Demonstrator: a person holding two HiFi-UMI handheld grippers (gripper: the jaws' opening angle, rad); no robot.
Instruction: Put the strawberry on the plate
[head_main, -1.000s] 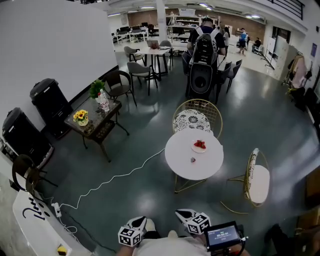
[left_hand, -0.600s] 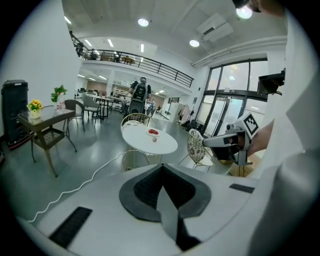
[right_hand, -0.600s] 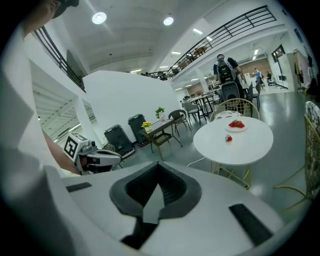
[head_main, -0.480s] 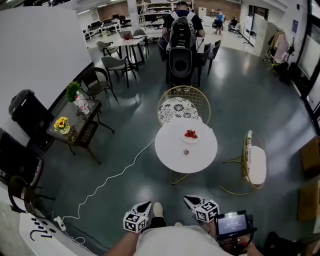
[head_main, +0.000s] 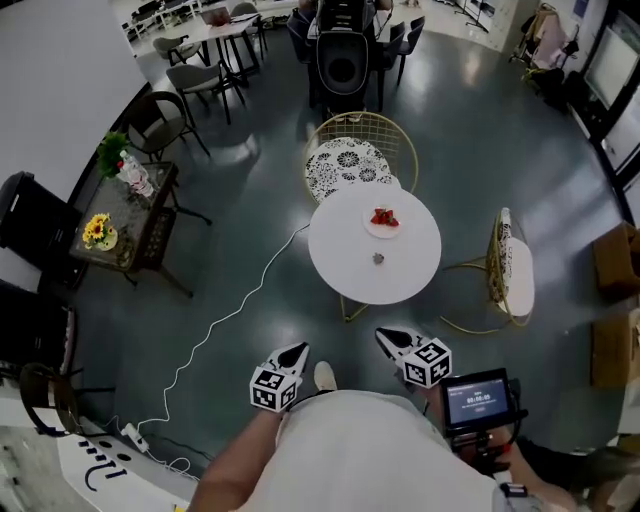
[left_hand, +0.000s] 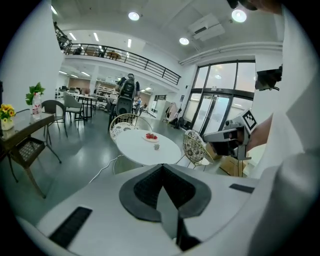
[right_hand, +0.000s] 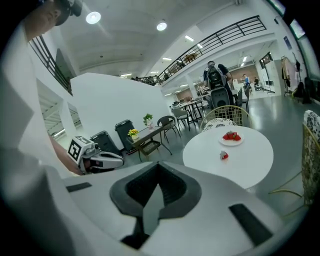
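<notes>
The left claw (head_main: 296, 352) hangs low in front of the person, its jaws pressed together with nothing between them. Ahead, well apart from both claws, stands the round white tabletop (head_main: 350, 268). The loose strawberry (head_main: 378, 259) lies near its middle, and just beyond it sits the plate (head_main: 371, 228), already carrying a few red strawberries (head_main: 384, 216). The right claw (head_main: 388, 337) is likewise closed and empty.

The step in hand looks like the approach. To do it well, get close enough to reach the berry comfortably and open one claw before lowering it. Straddle the berry squarely, since it may roll, and close gently because soft fruit bruises. Lift it over the rim onto a bare patch of the plate.
</notes>
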